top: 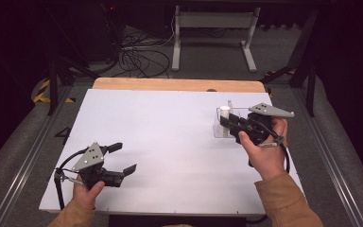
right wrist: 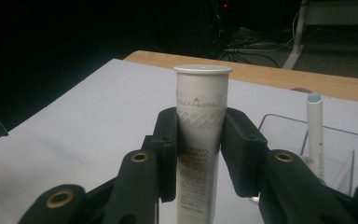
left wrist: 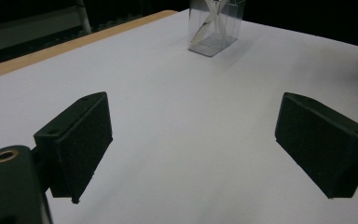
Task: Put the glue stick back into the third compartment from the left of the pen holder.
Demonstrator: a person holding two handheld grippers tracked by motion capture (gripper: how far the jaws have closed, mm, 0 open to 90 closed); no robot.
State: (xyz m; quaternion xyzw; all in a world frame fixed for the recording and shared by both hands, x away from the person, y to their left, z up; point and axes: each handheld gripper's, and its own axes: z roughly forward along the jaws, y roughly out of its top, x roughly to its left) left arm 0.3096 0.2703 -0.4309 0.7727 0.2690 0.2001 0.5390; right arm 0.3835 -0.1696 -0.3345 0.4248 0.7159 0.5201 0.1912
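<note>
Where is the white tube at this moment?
The white tube stands upright, clamped in the right gripper at the table's far right in the high view, beside the clear plastic box that holds a slim pen-like stick.

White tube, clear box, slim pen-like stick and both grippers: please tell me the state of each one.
white tube: upright, clamped between the right gripper's jaws, cap on
right gripper: shut on the tube
clear box: open top, standing on the table
slim stick: upright inside the clear box
left gripper: open, nothing between its jaws
</note>
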